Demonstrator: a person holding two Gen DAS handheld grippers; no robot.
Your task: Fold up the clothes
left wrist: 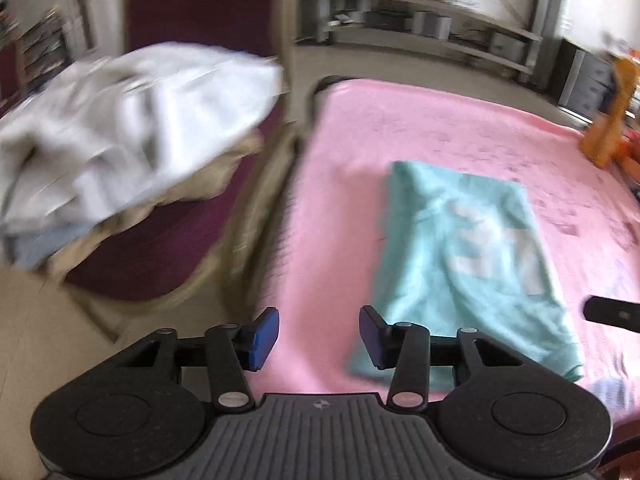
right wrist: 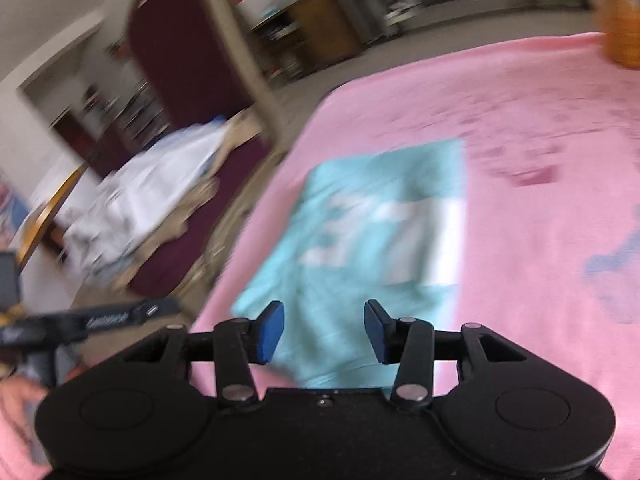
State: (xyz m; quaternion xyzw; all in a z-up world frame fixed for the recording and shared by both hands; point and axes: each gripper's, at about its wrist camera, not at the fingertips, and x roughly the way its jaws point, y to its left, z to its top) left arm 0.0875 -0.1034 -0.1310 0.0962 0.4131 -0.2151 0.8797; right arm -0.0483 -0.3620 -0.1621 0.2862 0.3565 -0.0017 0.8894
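My left gripper (left wrist: 319, 338) and right gripper (right wrist: 324, 332) both have jaws released, grasping nothing. The folded teal shirt (left wrist: 468, 256) lies at centre frame on the pink bed (left wrist: 400, 128). I'd reach next for the white clothes pile (left wrist: 132, 120) at upper left, pinching one layer only.

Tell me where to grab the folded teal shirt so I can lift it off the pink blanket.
Probably pinch the folded teal shirt at its two near corners, coming low from the near side. It lies flat, and the left gripper and right gripper hover open over that edge of the pink blanket.
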